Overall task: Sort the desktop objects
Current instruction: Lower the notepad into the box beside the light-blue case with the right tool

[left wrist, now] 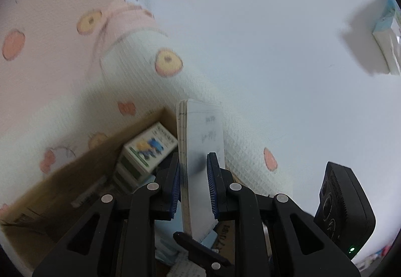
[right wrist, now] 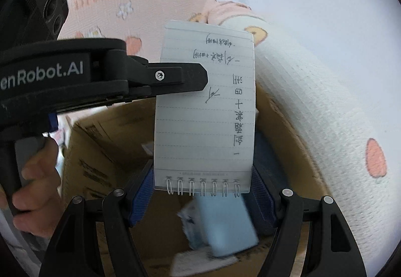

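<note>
right gripper [right wrist: 201,199]: nearest to us in the right wrist view, its blue pads [right wrist: 140,199] flank the spiral-bound end of the notepad [right wrist: 204,111]; the jaws stand wide, and we cannot tell whether the pads press on the pad's edges.
left gripper [left wrist: 193,184]: our left tongs are clenched on the notepad [left wrist: 200,151], gripping it edge-on; in the right wrist view this gripper [right wrist: 198,81] reaches in from the left and pinches the pad's left edge.
left fingers [left wrist: 214,186]: blue ribbed pads, one on each face of the notepad, pressed close.
hand [right wrist: 35,176]: a person's hand wraps the left gripper's handle at the lower left of the right wrist view.
notepad: lined page with handwriting, wire spiral at its near end, held in the air above the cardboard box [right wrist: 120,131], not resting on anything.
cardboard box: open, brown, beneath both grippers; its far rim [left wrist: 100,149] lies against the patterned cloth [left wrist: 62,38].
box contents: a small printed carton [left wrist: 147,149] sits near the far corner; a pale blue flat object [right wrist: 225,226] lies on the bottom, blurred.
patterned cloth: pink and white with fruit and cartoon prints, along the box's far and right sides.
white box [left wrist: 387,38]: well apart, at the right edge of the left wrist view, on the white surface.
</note>
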`<action>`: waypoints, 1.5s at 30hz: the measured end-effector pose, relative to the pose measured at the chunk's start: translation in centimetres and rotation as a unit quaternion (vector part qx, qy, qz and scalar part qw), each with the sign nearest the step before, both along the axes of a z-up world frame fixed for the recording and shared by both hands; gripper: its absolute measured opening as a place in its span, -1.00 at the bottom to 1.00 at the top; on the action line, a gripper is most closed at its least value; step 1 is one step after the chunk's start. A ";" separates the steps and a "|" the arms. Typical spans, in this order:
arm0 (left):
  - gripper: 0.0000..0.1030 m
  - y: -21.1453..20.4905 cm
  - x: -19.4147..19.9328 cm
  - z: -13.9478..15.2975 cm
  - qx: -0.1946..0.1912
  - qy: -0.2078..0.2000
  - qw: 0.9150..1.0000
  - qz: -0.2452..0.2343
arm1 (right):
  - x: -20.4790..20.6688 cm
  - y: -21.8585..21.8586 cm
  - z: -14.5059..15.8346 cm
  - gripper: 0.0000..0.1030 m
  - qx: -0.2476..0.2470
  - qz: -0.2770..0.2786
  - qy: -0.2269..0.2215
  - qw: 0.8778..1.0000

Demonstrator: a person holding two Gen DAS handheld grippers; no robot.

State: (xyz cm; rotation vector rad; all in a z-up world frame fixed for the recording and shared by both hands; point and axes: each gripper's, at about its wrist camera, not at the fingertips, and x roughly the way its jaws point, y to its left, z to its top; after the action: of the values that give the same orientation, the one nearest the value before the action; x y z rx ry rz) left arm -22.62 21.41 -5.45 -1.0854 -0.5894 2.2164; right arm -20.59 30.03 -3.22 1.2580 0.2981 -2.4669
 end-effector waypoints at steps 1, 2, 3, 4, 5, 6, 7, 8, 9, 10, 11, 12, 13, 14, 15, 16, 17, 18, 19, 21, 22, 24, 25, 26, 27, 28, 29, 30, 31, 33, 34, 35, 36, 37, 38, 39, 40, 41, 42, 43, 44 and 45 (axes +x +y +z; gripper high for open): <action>-0.55 0.5 -0.1 -0.6 0.000 -0.011 1.000 -0.008 | 0.0 0.2 -0.4 0.38 0.014 0.001 -0.008 1.000; -0.54 0.8 -0.1 -1.2 0.000 -0.024 1.000 -0.015 | -0.1 0.4 -0.9 0.38 0.026 0.000 -0.018 0.999; -0.53 1.1 -0.1 -1.9 -0.001 -0.037 0.999 -0.016 | -0.2 0.4 -1.2 0.37 0.033 -0.001 -0.026 0.999; -0.53 1.2 -0.2 -2.3 0.000 -0.044 0.999 -0.015 | -0.3 0.6 -1.7 0.37 0.040 -0.001 -0.038 0.998; -0.53 1.4 -0.3 -2.8 0.002 -0.053 0.999 -0.015 | -0.3 0.7 -2.1 0.37 0.044 -0.002 -0.045 0.998; -0.53 1.5 -0.3 -3.4 0.005 -0.062 0.998 -0.016 | -0.3 0.8 -2.4 0.37 0.050 -0.001 -0.048 0.998; -0.53 1.6 -0.4 -3.7 0.008 -0.069 0.997 -0.018 | -0.3 0.9 -2.6 0.37 0.056 0.000 -0.051 0.997; -0.53 1.6 -0.5 -4.0 0.010 -0.076 0.997 -0.019 | -0.4 1.0 -2.9 0.37 0.066 0.002 -0.054 0.996; -0.53 1.7 -0.7 -4.3 0.014 -0.084 0.996 -0.021 | -0.4 1.0 -3.1 0.38 0.073 0.005 -0.057 0.996; -0.53 1.8 -0.8 -4.4 0.016 -0.088 0.996 -0.023 | -0.5 1.1 -3.2 0.38 0.078 0.007 -0.059 0.995; -0.53 1.9 -0.9 -4.7 0.017 -0.093 0.995 -0.025 | -0.6 1.2 -3.3 0.38 0.084 0.011 -0.062 0.995; -0.53 1.9 -1.0 -4.9 0.016 -0.096 0.995 -0.025 | -0.7 1.3 -3.4 0.37 0.088 0.016 -0.065 0.994; -0.52 1.9 -1.0 -5.0 0.014 -0.098 0.995 -0.024 | -0.8 1.5 -3.4 0.37 0.088 0.022 -0.069 0.993; -0.52 2.0 -1.1 -5.3 0.012 -0.103 0.994 -0.024 | -0.9 1.6 -3.4 0.38 0.087 0.027 -0.073 0.993; -0.52 2.0 -0.8 -5.3 0.013 -0.106 0.994 -0.024 | -1.0 1.7 -3.5 0.37 0.088 0.030 -0.076 0.993; -0.52 2.0 -0.9 -5.6 0.016 -0.113 0.993 -0.025 | -1.1 1.7 -3.7 0.37 0.095 0.033 -0.079 0.992; -0.51 2.0 -1.0 -5.9 0.020 -0.121 0.992 -0.025 | -1.1 1.7 -3.8 0.38 0.105 0.036 -0.081 0.991; -0.51 2.1 -1.1 -6.2 0.022 -0.127 0.991 -0.025 | -1.2 1.7 -4.0 0.38 0.111 0.037 -0.084 0.990; -0.51 2.3 -1.2 -6.4 0.022 -0.130 0.991 -0.025 | -1.3 1.7 -4.2 0.38 0.116 0.038 -0.088 0.989; -0.51 2.6 -1.2 -6.9 0.021 -0.138 0.990 -0.029 | -1.6 1.9 -4.6 0.38 0.124 0.041 -0.099 0.986; -0.51 2.8 -1.3 -7.2 0.022 -0.141 0.989 -0.033 | -1.7 2.0 -4.7 0.38 0.127 0.043 -0.102 0.986; -0.51 3.3 -2.1 -7.6 0.024 -0.151 0.988 -0.040 | -1.9 2.5 -5.0 0.38 0.136 0.048 -0.108 0.984; -0.51 3.5 -2.2 -7.9 0.027 -0.156 0.986 -0.044 | -1.9 2.7 -5.1 0.38 0.138 0.049 -0.111 0.983; -0.51 3.7 -2.4 -8.1 0.028 -0.162 0.985 -0.047 | -1.9 2.9 -5.2 0.38 0.139 0.049 -0.113 0.983; -0.51 3.9 -2.5 -8.4 0.029 -0.168 0.984 -0.049 | -2.0 3.1 -5.4 0.38 0.141 0.050 -0.117 0.982; -0.51 4.1 -2.6 -8.6 0.029 -0.173 0.983 -0.050 | -2.0 3.2 -5.5 0.38 0.144 0.050 -0.119 0.981; -0.51 4.2 -2.7 -8.8 0.030 -0.178 0.982 -0.051 | -2.1 3.3 -5.6 0.38 0.147 0.051 -0.121 0.980; -0.51 4.3 -2.7 -8.9 0.030 -0.180 0.982 -0.052 | -2.1 3.4 -5.8 0.38 0.151 0.051 -0.122 0.980; -0.50 4.4 -2.7 -9.0 0.028 -0.181 0.982 -0.051 | -2.1 3.5 -5.8 0.38 0.152 0.052 -0.123 0.979; -0.46 4.4 -2.8 -9.2 0.027 -0.184 0.981 -0.048 | -2.1 3.8 -5.8 0.38 0.147 0.052 -0.123 0.980; -0.45 4.4 -2.7 -9.4 0.027 -0.187 0.981 -0.046 | -2.1 3.9 -5.8 0.37 0.150 0.053 -0.120 0.980; -0.45 4.4 -2.7 -9.6 0.026 -0.191 0.980 -0.045 | -2.0 3.9 -5.8 0.37 0.156 0.054 -0.116 0.979; -0.45 4.5 -2.7 -9.8 0.027 -0.196 0.979 -0.045 | -2.0 3.9 -5.7 0.37 0.168 0.053 -0.109 0.978; -0.45 4.5 -2.6 -9.8 0.029 -0.195 0.979 -0.045 | -1.9 3.9 -5.6 0.37 0.182 0.051 -0.099 0.977; -0.45 4.5 -2.6 -9.8 0.029 -0.195 0.979 -0.047 | -1.7 3.8 -5.6 0.37 0.201 0.050 -0.088 0.974; -0.45 4.5 -2.5 -9.7 0.030 -0.196 0.979 -0.048 | -1.6 3.8 -5.5 0.35 0.214 0.051 -0.076 0.972; -0.45 4.6 -2.4 -9.7 0.030 -0.197 0.979 -0.050 | -1.4 3.7 -5.5 0.35 0.221 0.054 -0.073 0.971; -0.45 4.6 -2.4 -9.7 0.028 -0.197 0.979 -0.050 | -1.3 3.7 -5.5 0.35 0.226 0.056 -0.072 0.970; -0.45 4.7 -2.3 -9.7 0.027 -0.196 0.979 -0.049 | -1.1 3.6 -5.5 0.35 0.231 0.058 -0.070 0.969; -0.45 4.7 -2.2 -9.7 0.025 -0.194 0.980 -0.048 | -1.0 3.6 -5.5 0.35 0.235 0.060 -0.067 0.968; -0.45 4.7 -2.1 -9.6 0.024 -0.192 0.980 -0.048 | -0.8 3.6 -5.5 0.35 0.237 0.061 -0.062 0.968; -0.45 4.8 -2.1 -9.6 0.022 -0.190 0.980 -0.050 | -0.6 3.6 -5.6 0.35 0.238 0.060 -0.059 0.968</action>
State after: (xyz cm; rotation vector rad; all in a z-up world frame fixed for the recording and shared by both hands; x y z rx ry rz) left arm -24.71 26.24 -15.04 -1.4940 -0.7222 1.9121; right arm -21.22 33.67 -8.77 1.5089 0.9478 -2.2783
